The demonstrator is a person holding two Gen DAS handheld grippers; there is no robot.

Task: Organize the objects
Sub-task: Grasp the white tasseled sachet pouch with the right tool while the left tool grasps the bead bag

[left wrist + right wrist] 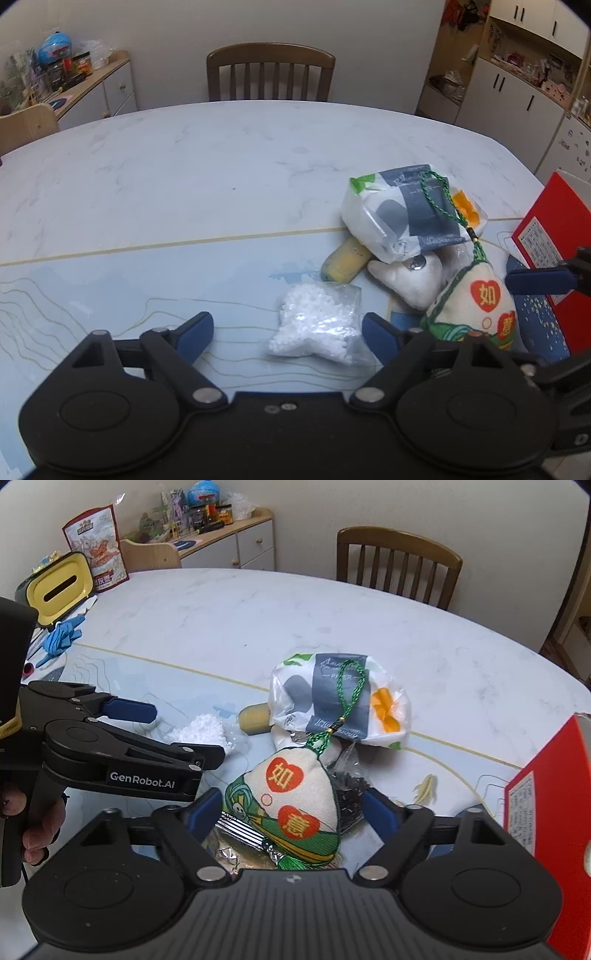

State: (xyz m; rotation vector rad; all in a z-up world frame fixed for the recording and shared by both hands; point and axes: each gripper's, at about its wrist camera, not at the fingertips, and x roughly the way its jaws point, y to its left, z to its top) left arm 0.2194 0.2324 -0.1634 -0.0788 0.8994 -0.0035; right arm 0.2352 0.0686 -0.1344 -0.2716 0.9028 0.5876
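The right tool stands wide open with its blue fingers on either side of an embroidered pouch, cream with red hearts and green trim, not clamped on it. The left tool, equally wide and holding nothing, hovers by a clear bag of white pellets. Both items lie on the pale surface near a plastic tissue pack and a red box.

Sachet lies before tissue pack, box rightward.
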